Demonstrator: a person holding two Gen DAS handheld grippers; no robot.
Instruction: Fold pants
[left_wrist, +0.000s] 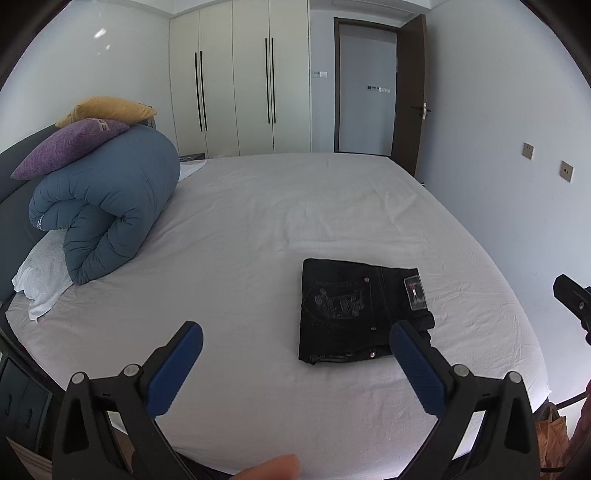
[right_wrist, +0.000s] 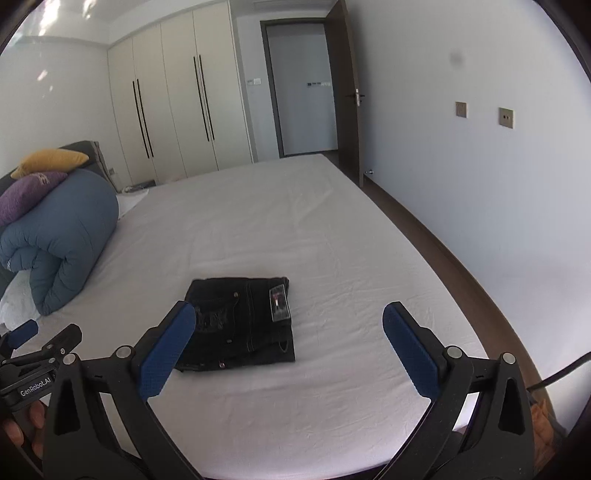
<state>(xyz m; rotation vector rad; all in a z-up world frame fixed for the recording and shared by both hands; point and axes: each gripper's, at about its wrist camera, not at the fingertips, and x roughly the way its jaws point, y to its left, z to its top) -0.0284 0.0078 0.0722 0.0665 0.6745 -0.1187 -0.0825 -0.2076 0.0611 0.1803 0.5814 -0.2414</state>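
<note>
Black pants (left_wrist: 354, 310) lie folded into a small rectangle on the white bed sheet (left_wrist: 258, 229), pocket embroidery and a label facing up. They also show in the right wrist view (right_wrist: 240, 325). My left gripper (left_wrist: 295, 343) is open and empty, held above the near part of the bed, to the left of the pants. My right gripper (right_wrist: 288, 325) is open and empty, held above the bed just in front of the pants. The left gripper's body shows at the left edge of the right wrist view (right_wrist: 33, 354).
A rolled blue duvet (left_wrist: 103, 210) with a purple cushion (left_wrist: 70, 146) and a yellow cushion (left_wrist: 107, 109) sits at the bed's left. A white pillow (left_wrist: 40, 280) lies beneath it. Wardrobes (left_wrist: 236, 81) and an open door (left_wrist: 410, 96) stand beyond. The bed's right edge (right_wrist: 424, 236) drops to the floor.
</note>
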